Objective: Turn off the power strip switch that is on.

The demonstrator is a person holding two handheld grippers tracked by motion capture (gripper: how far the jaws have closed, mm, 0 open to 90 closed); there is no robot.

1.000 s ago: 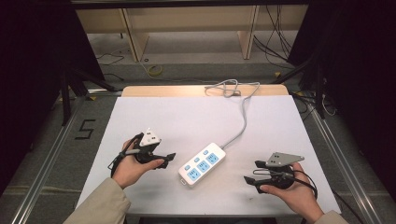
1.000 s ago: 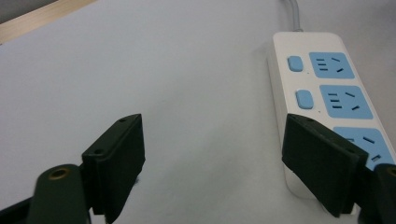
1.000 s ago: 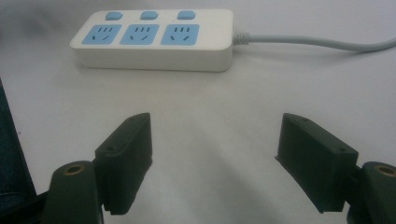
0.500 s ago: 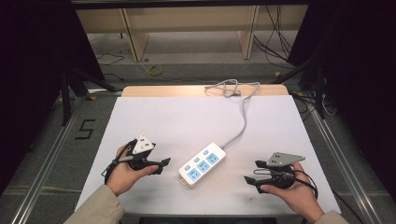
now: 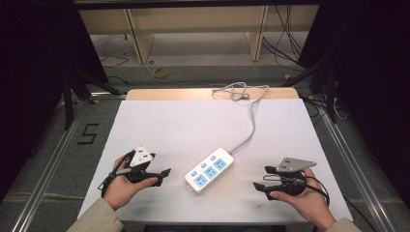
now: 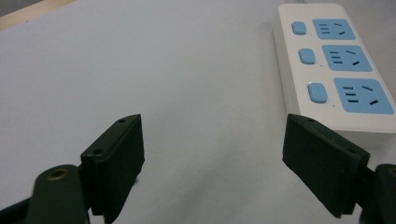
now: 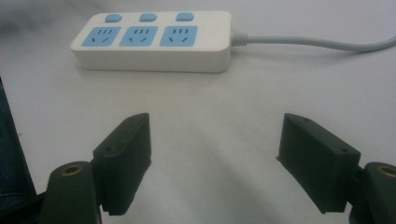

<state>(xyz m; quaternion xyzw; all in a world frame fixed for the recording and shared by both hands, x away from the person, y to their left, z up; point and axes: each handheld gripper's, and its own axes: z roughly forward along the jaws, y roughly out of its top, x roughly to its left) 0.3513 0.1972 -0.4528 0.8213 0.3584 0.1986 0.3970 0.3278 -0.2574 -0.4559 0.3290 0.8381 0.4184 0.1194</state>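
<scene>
power strip lying flat near table centre, at 3 o'clock of the left gripper and 9 o'clock of the right gripper; both spread wide, empty. probably light, rigid, smooth plastic, likely to slide; best pinched across the short width at mid-body, clear of the blue switches. cord trailing toward 12 o'clock, liable to drag. plenty of bare white table all round; near edge at 6 o'clock close.
</scene>
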